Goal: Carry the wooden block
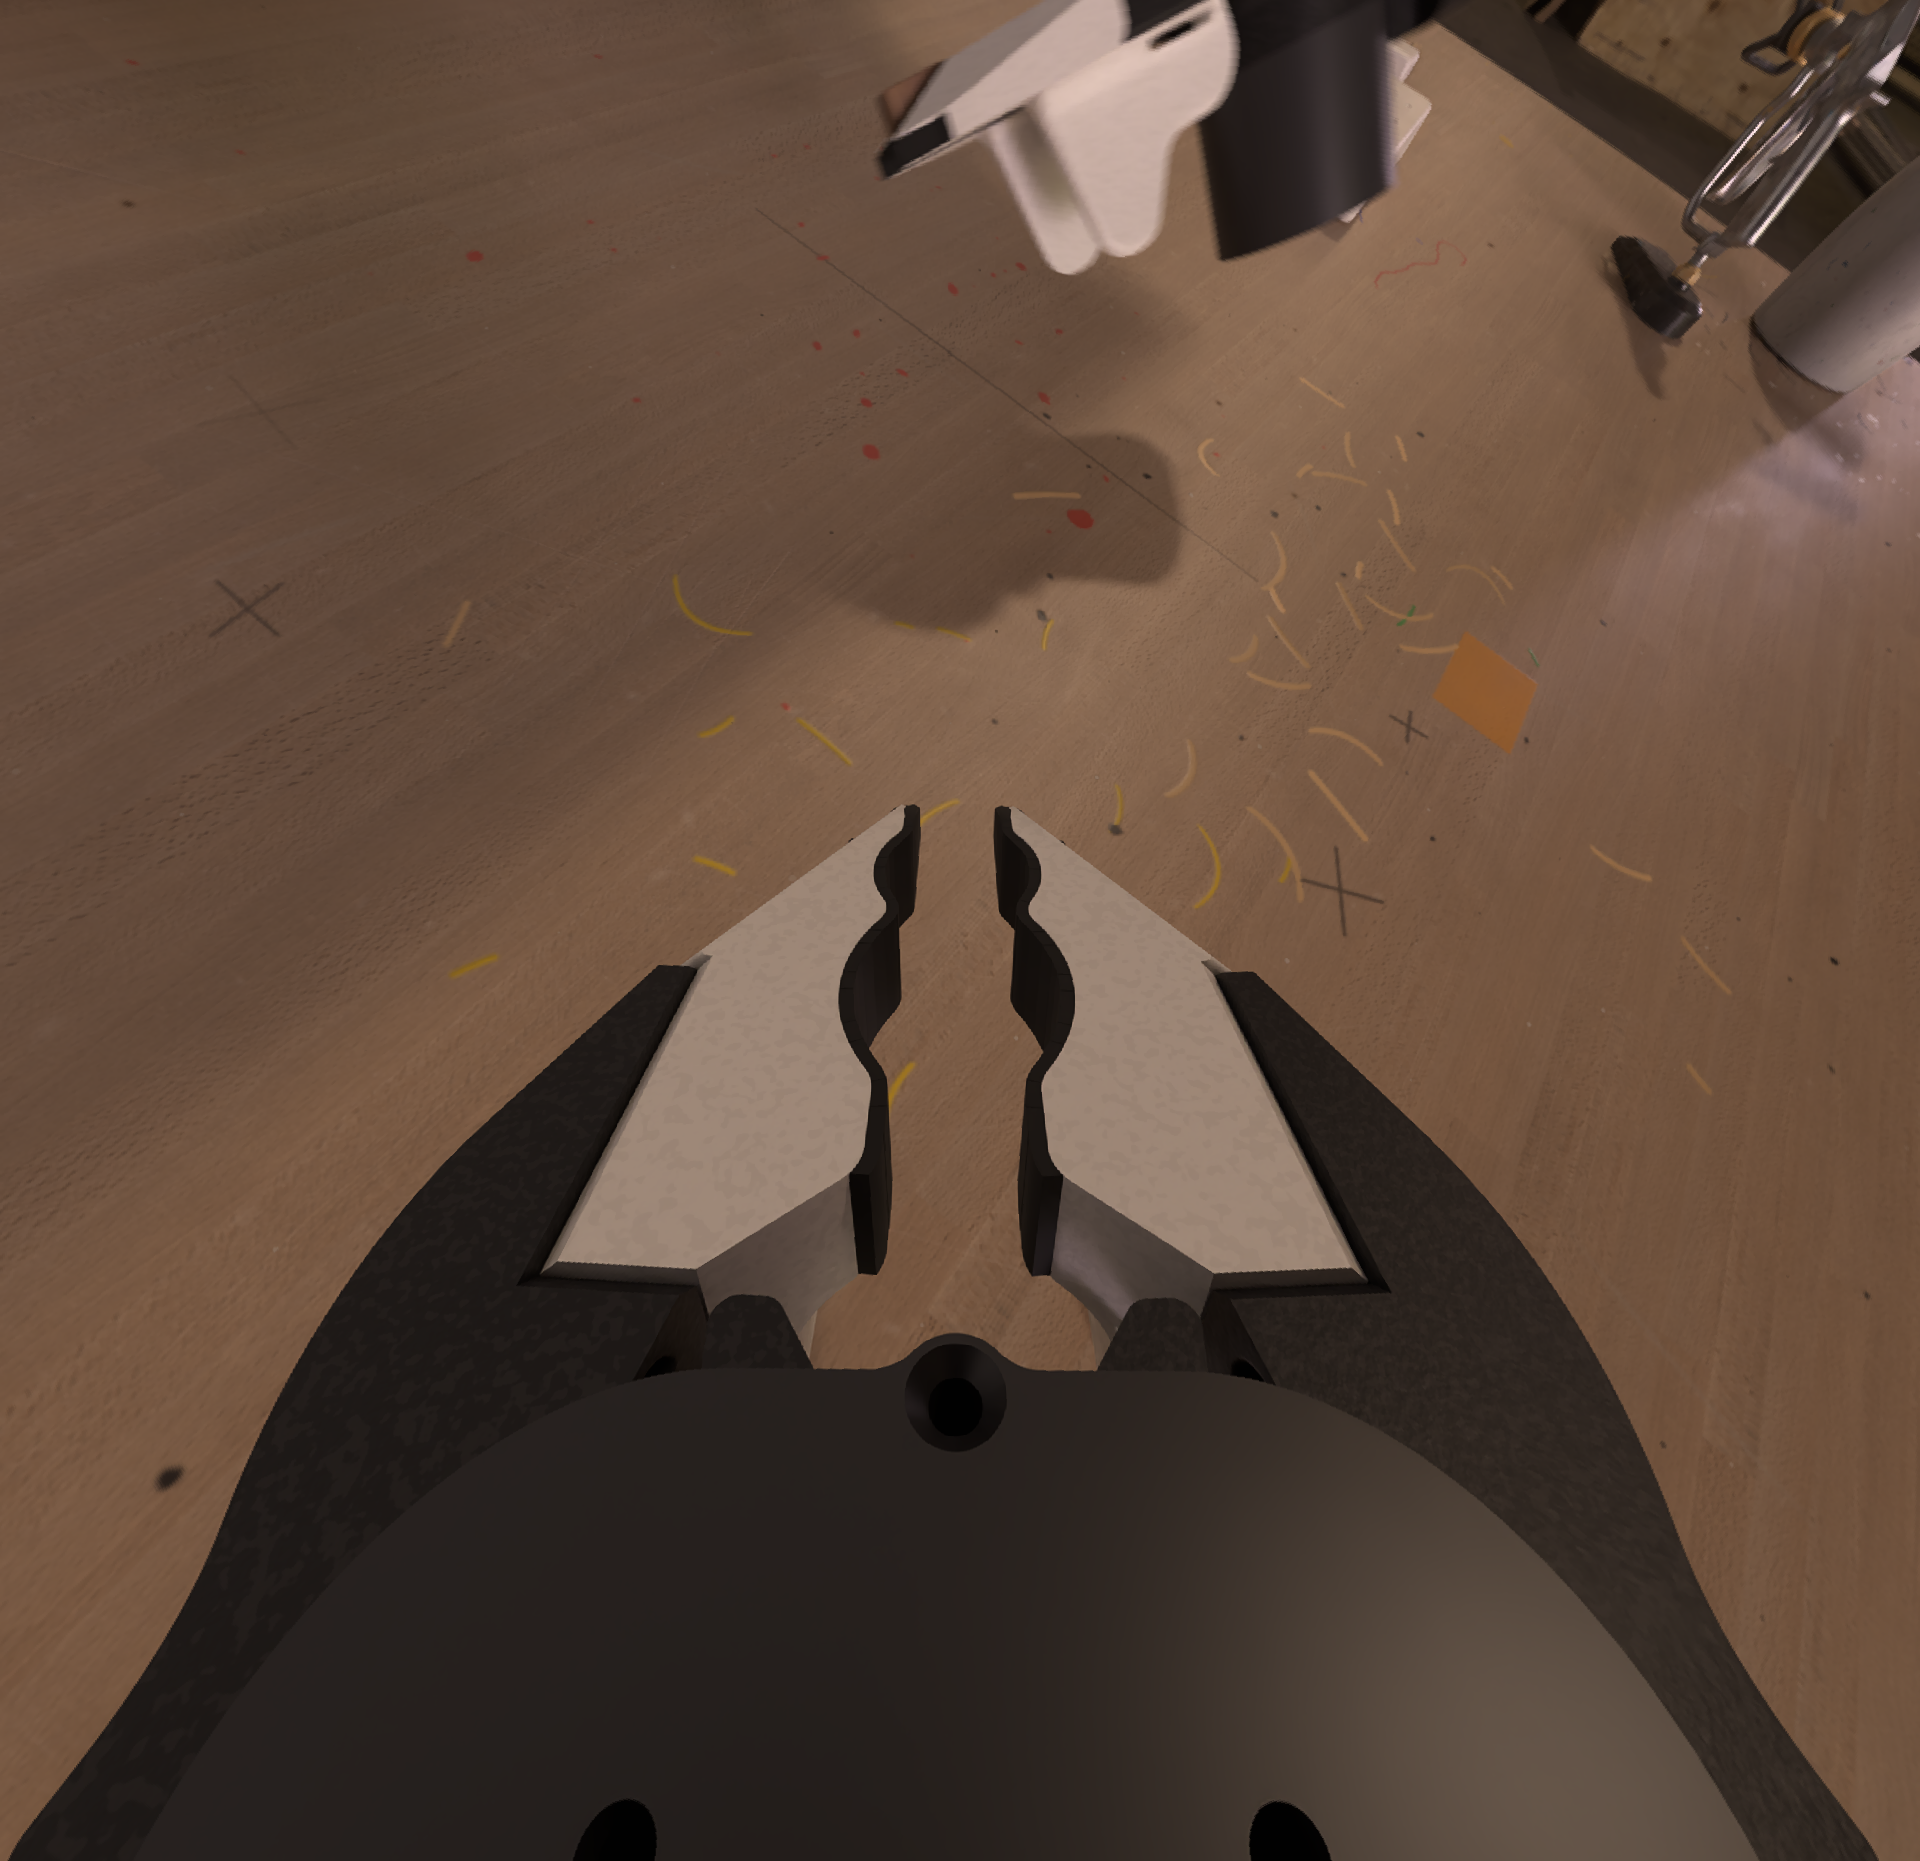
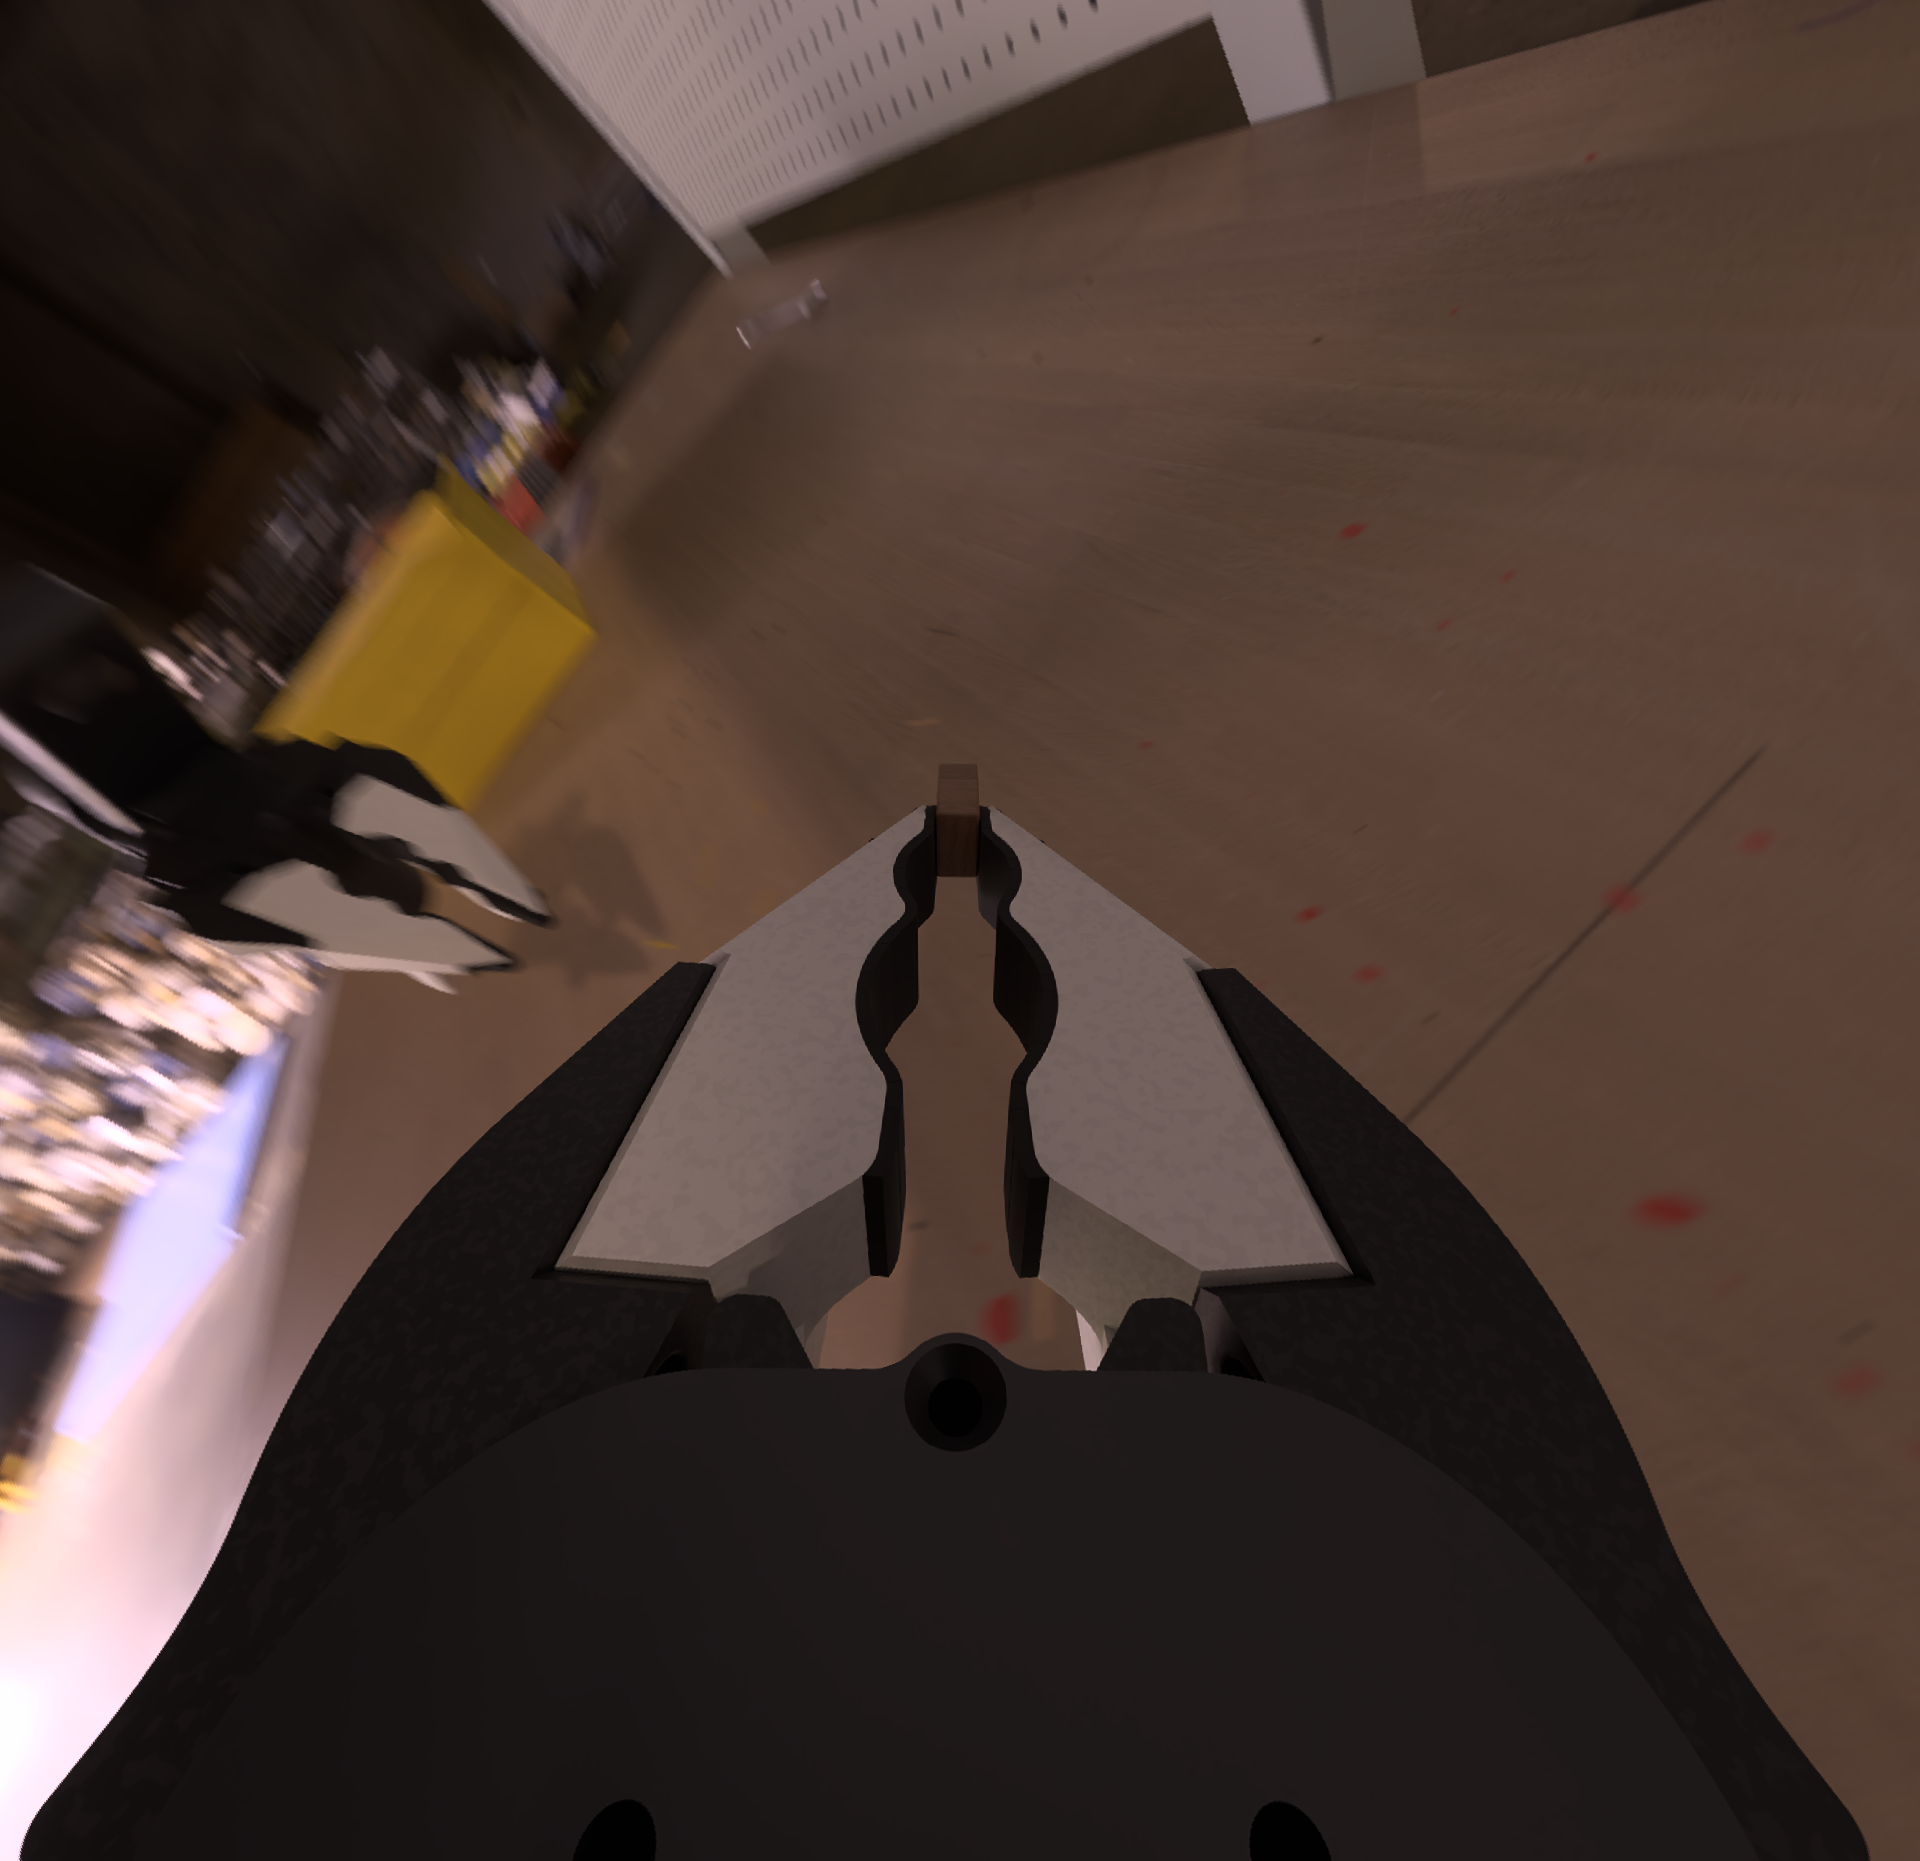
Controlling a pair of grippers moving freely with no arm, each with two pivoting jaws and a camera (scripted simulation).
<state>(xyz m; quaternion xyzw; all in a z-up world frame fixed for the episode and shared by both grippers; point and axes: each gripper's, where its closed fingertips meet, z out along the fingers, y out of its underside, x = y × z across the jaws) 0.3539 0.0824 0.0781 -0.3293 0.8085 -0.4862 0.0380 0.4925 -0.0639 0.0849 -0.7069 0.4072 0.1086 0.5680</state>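
My right gripper (image 2: 957,814) is shut on a small brown wooden block (image 2: 957,783), pinched between its fingertips and held above the wooden table (image 2: 1351,564). The block's end pokes out past the tips. My left gripper (image 1: 957,814) hovers over the table (image 1: 416,772) with its jaws a narrow gap apart and nothing between them. The right gripper also shows blurred at the top of the left wrist view, with its white fingers (image 1: 1101,138) well above the table. The left gripper (image 2: 525,941) shows blurred at the left of the right wrist view.
An orange square patch (image 1: 1486,691) and scattered wood shavings (image 1: 1340,803) lie on the table to the right. A metal clamp (image 1: 1766,149) and a grey cylinder (image 1: 1849,284) stand at the far right edge. A yellow box (image 2: 436,648) and a white pegboard (image 2: 883,66) stand beyond the table.
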